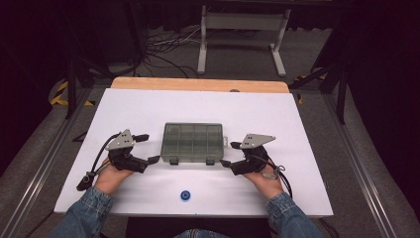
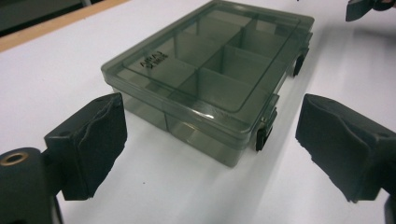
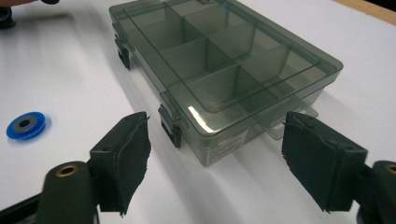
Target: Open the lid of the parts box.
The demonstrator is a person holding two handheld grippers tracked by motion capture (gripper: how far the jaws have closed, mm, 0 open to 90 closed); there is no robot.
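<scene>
A smoky clear plastic compartment box lies shut in the middle of the white table, its two black latches facing the person. The left gripper sits just left of the box, open, its jaws wide with nothing between them. In the left gripper view the box lies ahead of that gripper, near corner and one latch between the jaw lines. The right gripper stands open just right of the box. The right gripper view has the box beyond the open right gripper. A small blue ring lies near the front edge.
The blue ring lies to the left in the right gripper view. The white table top has a wooden strip along its far edge. Beyond it stand a white frame stand and cables on the floor.
</scene>
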